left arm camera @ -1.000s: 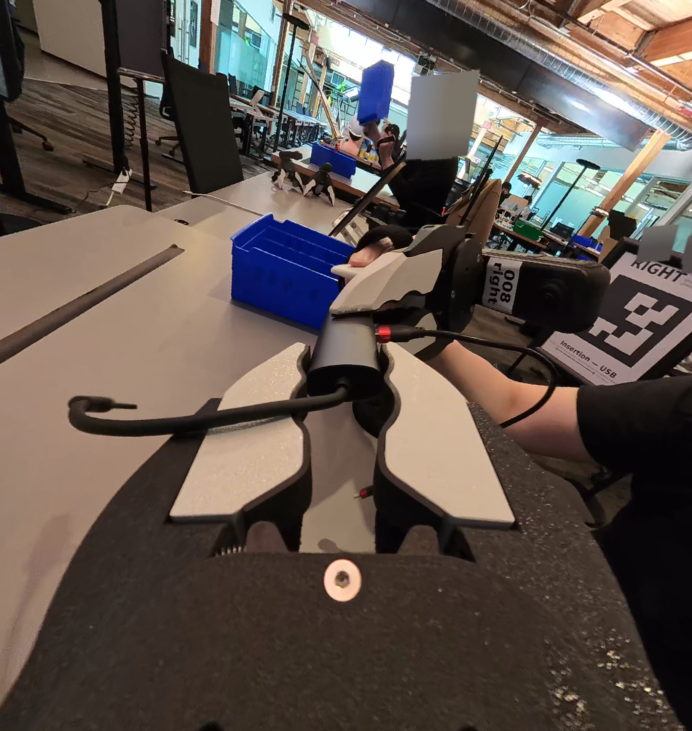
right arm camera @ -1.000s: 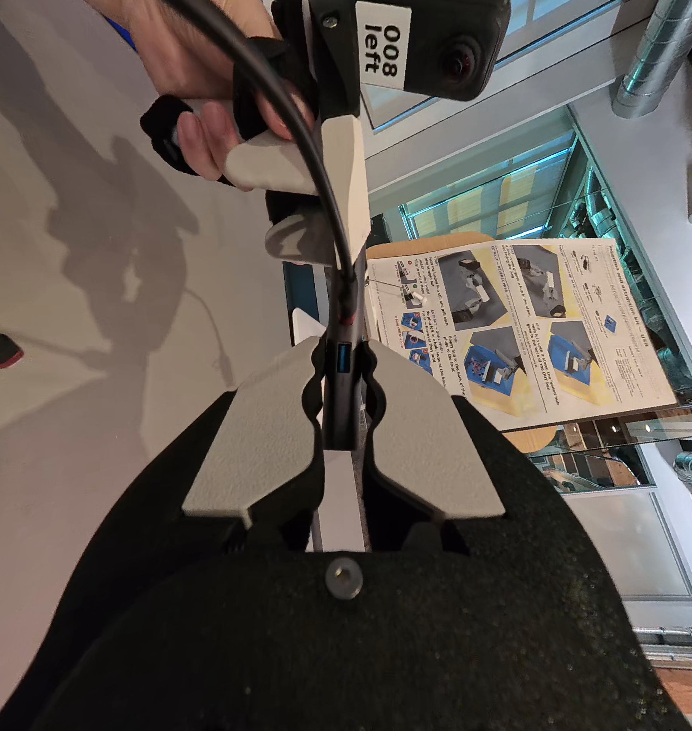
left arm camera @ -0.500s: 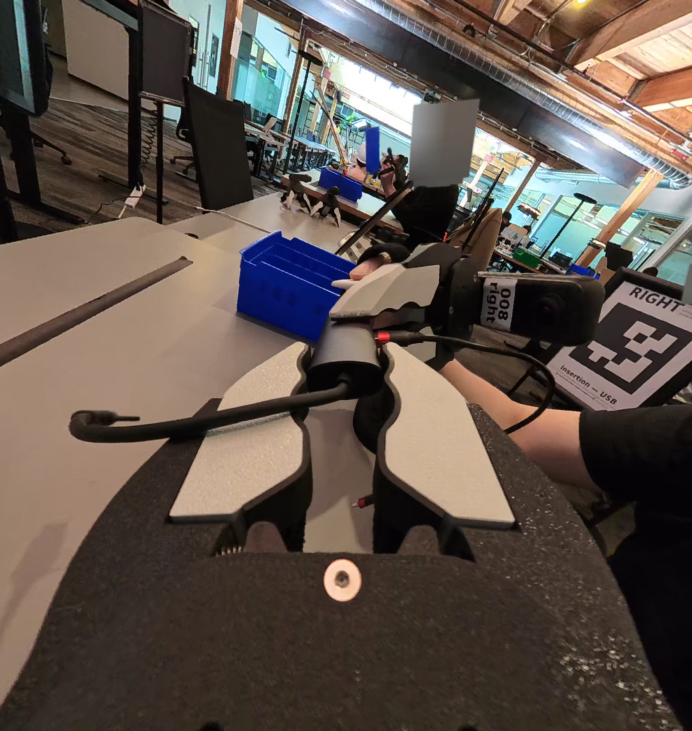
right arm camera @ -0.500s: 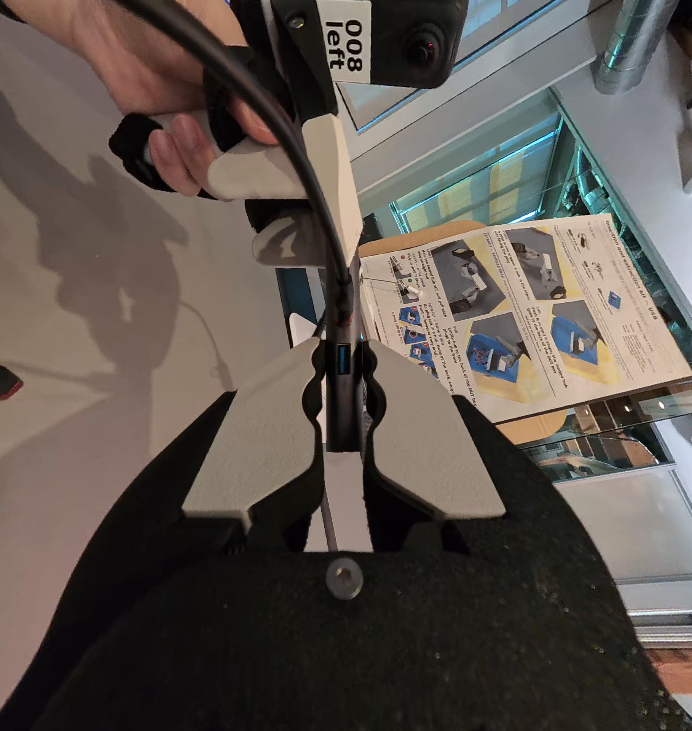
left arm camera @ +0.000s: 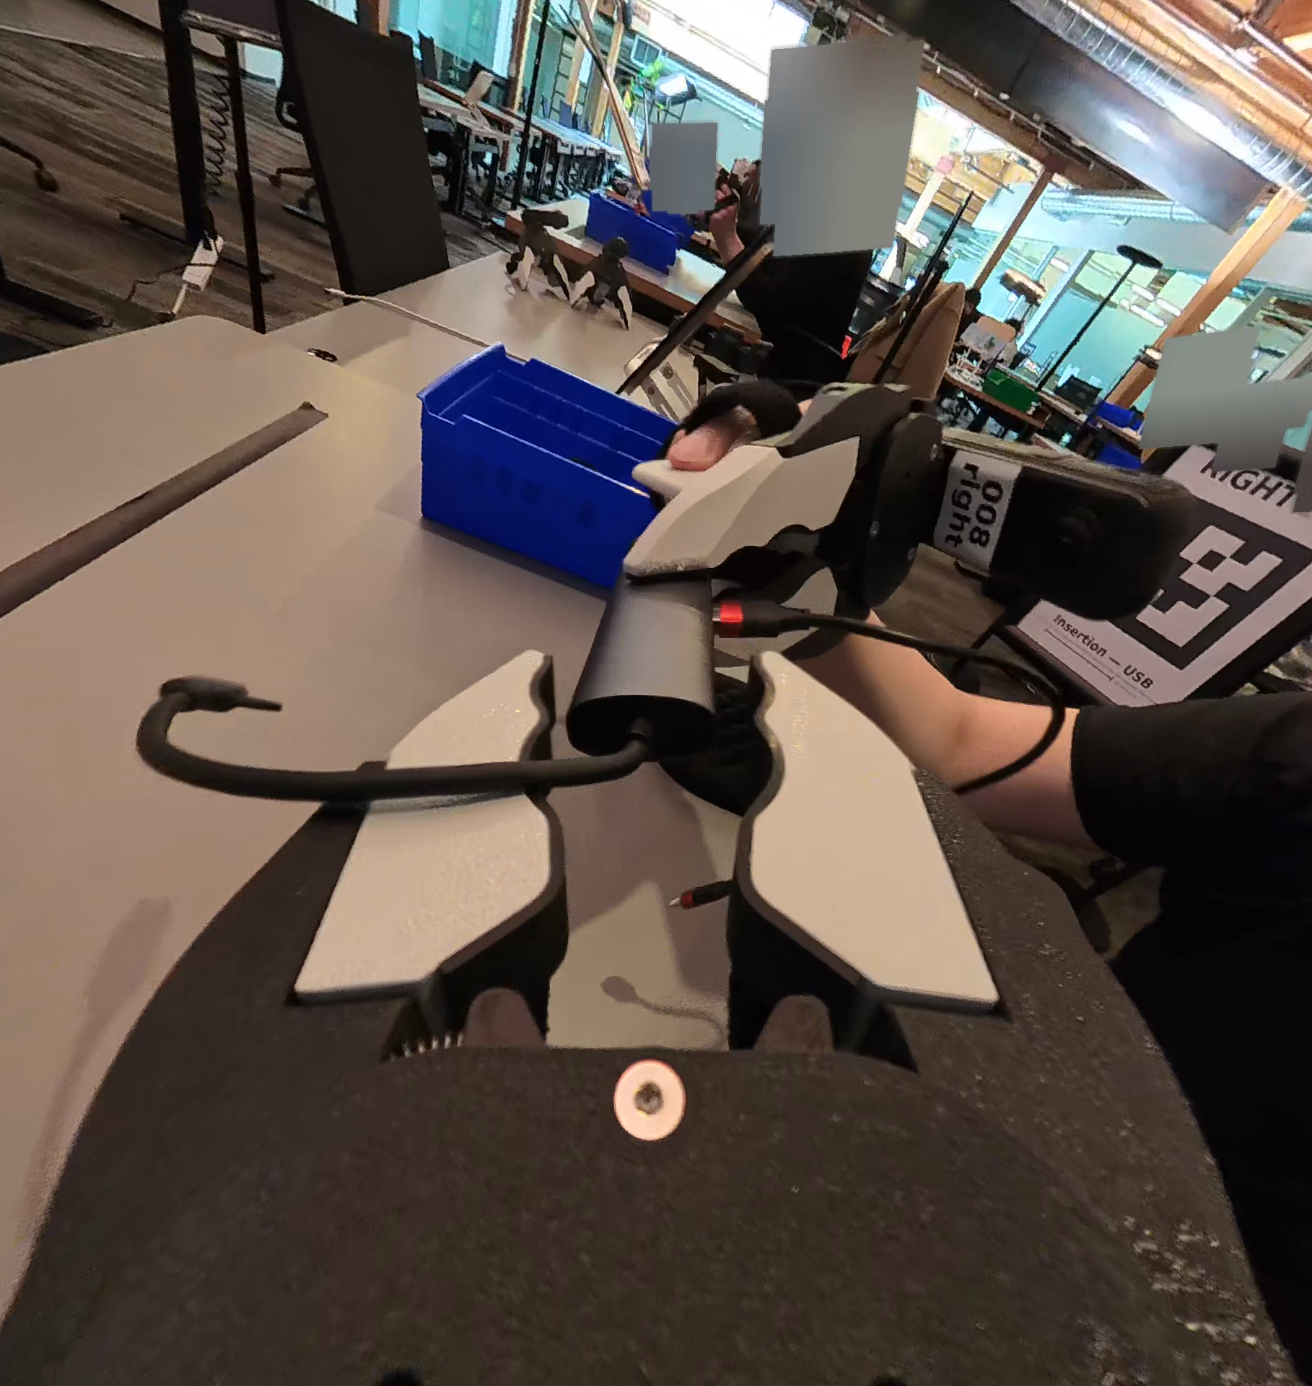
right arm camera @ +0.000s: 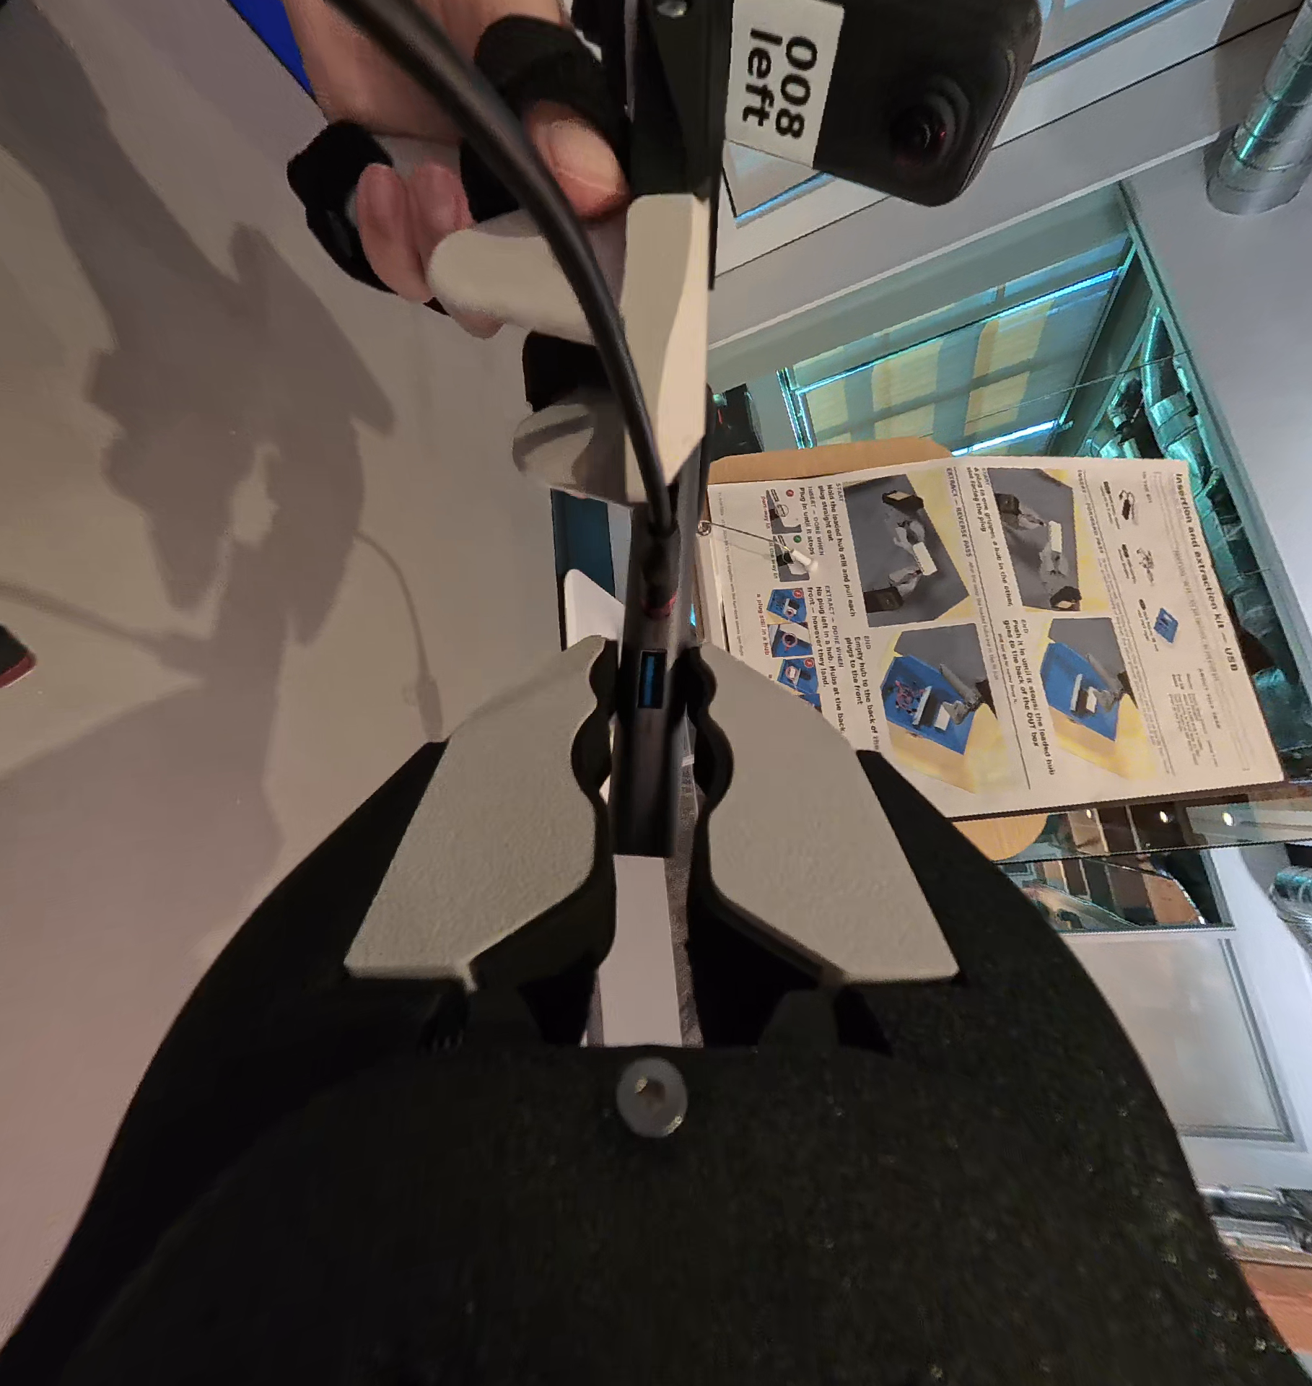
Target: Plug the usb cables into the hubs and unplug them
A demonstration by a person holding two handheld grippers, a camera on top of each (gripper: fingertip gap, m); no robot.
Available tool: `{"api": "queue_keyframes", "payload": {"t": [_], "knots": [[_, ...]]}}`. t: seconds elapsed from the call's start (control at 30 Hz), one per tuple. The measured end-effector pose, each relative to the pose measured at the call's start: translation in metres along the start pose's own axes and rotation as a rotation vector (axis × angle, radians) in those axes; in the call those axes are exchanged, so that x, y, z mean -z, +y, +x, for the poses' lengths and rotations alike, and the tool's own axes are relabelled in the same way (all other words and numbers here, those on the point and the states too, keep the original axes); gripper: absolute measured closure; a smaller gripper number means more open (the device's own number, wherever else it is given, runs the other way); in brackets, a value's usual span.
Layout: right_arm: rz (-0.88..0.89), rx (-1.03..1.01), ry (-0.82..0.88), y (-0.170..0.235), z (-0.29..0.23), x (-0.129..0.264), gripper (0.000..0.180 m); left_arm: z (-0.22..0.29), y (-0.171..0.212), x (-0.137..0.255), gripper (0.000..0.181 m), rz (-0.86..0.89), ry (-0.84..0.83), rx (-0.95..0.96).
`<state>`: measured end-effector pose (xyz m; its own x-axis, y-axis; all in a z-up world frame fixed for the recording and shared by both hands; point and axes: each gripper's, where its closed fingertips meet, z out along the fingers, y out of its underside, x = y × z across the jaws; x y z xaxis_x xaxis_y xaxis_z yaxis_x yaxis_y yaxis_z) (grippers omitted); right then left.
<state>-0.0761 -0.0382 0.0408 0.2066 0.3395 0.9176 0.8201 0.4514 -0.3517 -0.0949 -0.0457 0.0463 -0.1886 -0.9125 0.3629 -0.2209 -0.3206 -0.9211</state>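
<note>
A grey surface (left arm camera: 188,600) in an open workshop carries a blue bin (left arm camera: 533,480) at 11 o'clock. Only the right view shows the instruction sheet (right arm camera: 1013,637). The left hand-held gripper (left arm camera: 649,679) stands apart around the USB hub (left arm camera: 649,667); the right hand-held gripper (right arm camera: 649,675) is clamped on it.

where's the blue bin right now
In the left wrist view the blue bin sits on the grey table, beyond and left of the USB hub, beside the right gripper.

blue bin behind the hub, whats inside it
The left wrist view shows only the blue bin interior's ribbed back wall and a dark slot; nothing identifiable lies there. Its front wall hides the floor, and the right gripper covers its near corner.
</note>
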Motion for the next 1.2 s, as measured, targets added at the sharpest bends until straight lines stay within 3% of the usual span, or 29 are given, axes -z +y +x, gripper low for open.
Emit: {"api": "queue_keyframes", "payload": {"t": [0.17, 0.9, 1.2], "knots": [[-0.018, 0.040, 0.003, -0.003, 0.000, 0.000, 0.163, 0.002, -0.005, 0.002, 0.147, 0.051, 0.065, 0.064], [-0.032, 0.041, -0.033, 0.004, -0.002, 0.005, 0.163, 0.003, 0.001, -0.006, 0.148, 0.019, 0.019, -0.059], [-0.039, 0.001, 0.029, 0.015, 0.004, 0.001, 0.155, -0.003, -0.006, -0.005, 0.148, 0.094, 0.039, 0.015]]}}
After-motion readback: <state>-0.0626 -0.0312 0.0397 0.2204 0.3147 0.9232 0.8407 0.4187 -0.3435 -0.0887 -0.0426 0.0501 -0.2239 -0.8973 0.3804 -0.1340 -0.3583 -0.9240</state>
